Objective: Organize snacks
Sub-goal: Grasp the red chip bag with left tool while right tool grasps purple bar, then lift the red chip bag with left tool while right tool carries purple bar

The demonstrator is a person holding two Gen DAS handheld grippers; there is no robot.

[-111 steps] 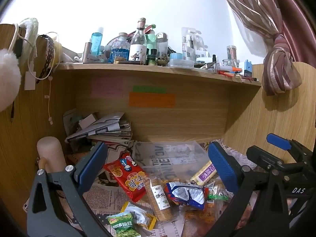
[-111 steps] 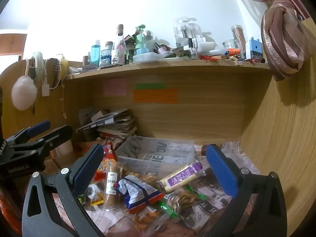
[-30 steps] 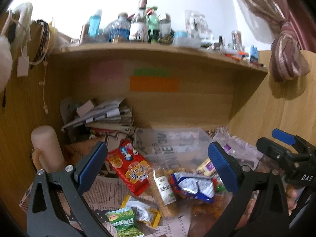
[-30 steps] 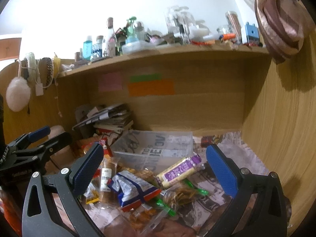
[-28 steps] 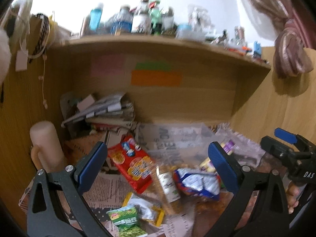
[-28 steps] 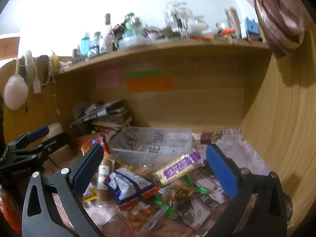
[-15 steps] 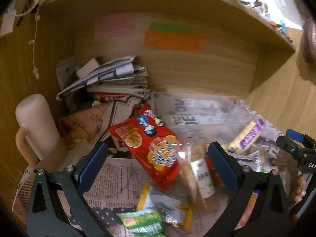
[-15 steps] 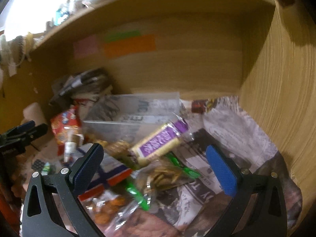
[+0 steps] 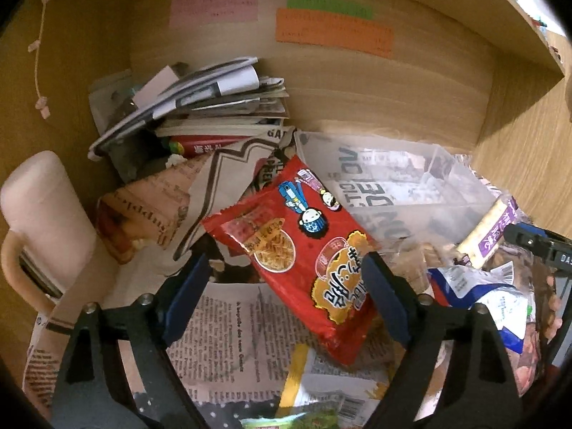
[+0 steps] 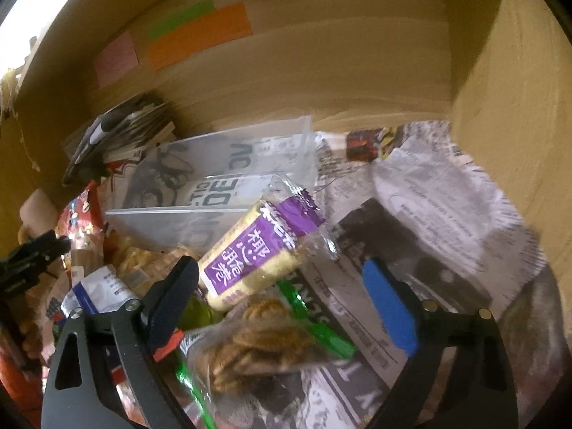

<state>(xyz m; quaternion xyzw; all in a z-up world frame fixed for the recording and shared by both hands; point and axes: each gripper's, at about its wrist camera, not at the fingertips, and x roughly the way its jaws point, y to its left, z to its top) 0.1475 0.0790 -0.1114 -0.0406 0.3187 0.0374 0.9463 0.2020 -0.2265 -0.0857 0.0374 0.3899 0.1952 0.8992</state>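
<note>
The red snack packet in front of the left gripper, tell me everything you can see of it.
The red snack packet is a glossy sealed foil bag with cartoon figures, a picture of noodle snack and yellow lettering. It lies flat and slanted on the newspaper, its upper corner against the clear plastic bin, between the open fingers of the left hand-held gripper.

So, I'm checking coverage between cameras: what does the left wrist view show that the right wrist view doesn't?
Only the left wrist view shows the pink mug and the yellow-edged packet. Only the right wrist view shows the green-trimmed cookie bag and the newspaper-covered right corner. Both show the clear plastic bin, the purple snack bar and the red noodle-snack bag.
</note>
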